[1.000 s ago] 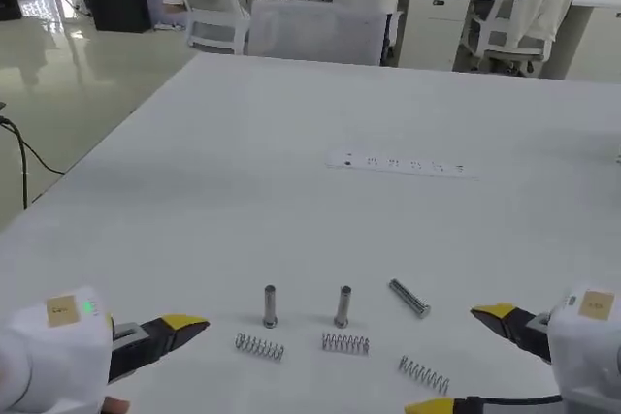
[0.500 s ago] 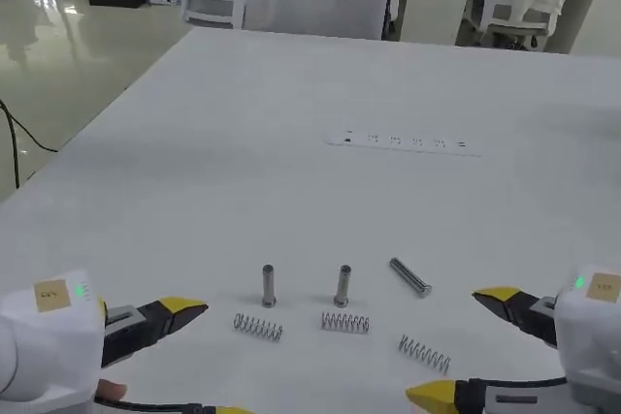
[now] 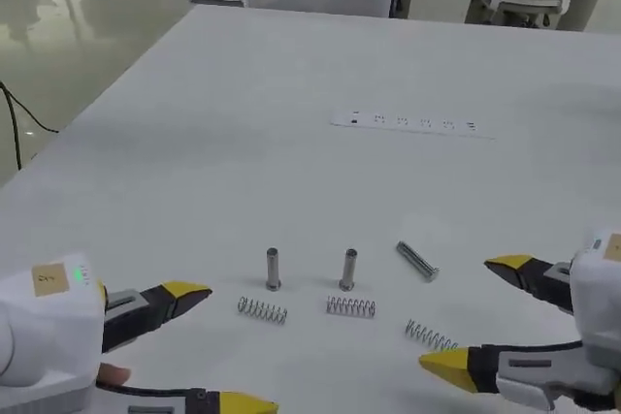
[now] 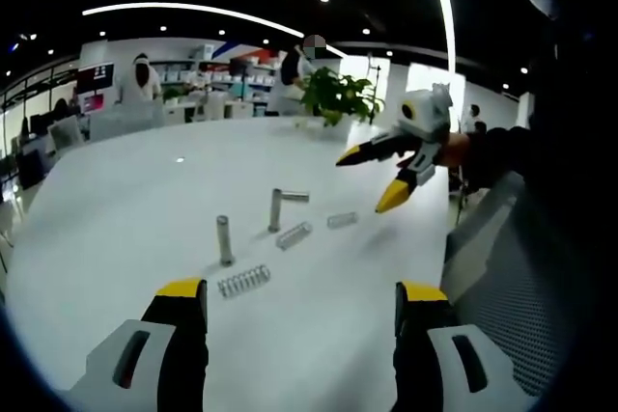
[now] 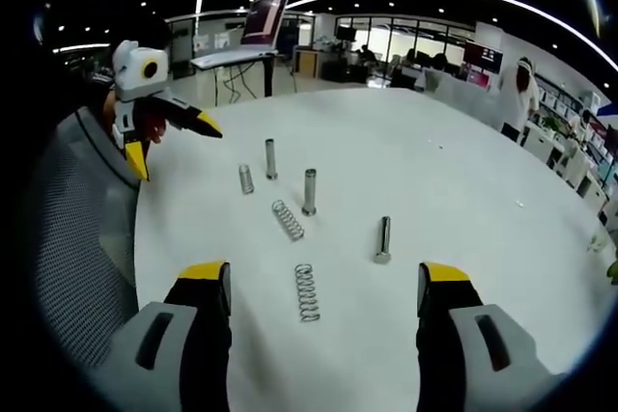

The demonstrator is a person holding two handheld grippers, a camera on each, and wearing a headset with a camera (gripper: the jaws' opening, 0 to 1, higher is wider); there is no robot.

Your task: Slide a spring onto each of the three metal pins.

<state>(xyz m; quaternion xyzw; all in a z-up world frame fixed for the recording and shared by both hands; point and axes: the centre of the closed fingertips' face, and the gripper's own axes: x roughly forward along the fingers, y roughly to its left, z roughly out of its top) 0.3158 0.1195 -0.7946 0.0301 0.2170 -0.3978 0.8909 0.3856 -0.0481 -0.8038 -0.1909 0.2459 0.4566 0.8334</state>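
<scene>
Work on the task was judged not yet begun, since no spring had been threaded onto a pin. At the far left, the left tongs [image 3: 231, 346] were held released and empty, low over the white counter [image 3: 291, 143], with their yellow tips spread wide. Just to their right the left spring [image 3: 262, 310] lay flat, directly in front of the left pin [image 3: 273, 269], which stood upright. Next along, the middle spring [image 3: 350, 307] lay in front of the middle pin [image 3: 349, 270], also upright. Further right, the right pin [image 3: 417, 261] lay on its side, and the right spring [image 3: 430, 336] lay nearer the person, apart from it. At the far right, the right tongs [image 3: 458, 313] were likewise released and held nothing, with that spring close to their lower tip.

The step in hand was taken to be the first pick-up. It would be done well if a spring were gripped across its coils near one end, lightly enough not to crush them, so that the open end was left free to be lined up with a pin's top. An upright pin would best be steadied by the other tongs while the spring was lowered straight along its axis. The fallen pin would have to be stood up or held first.
</scene>
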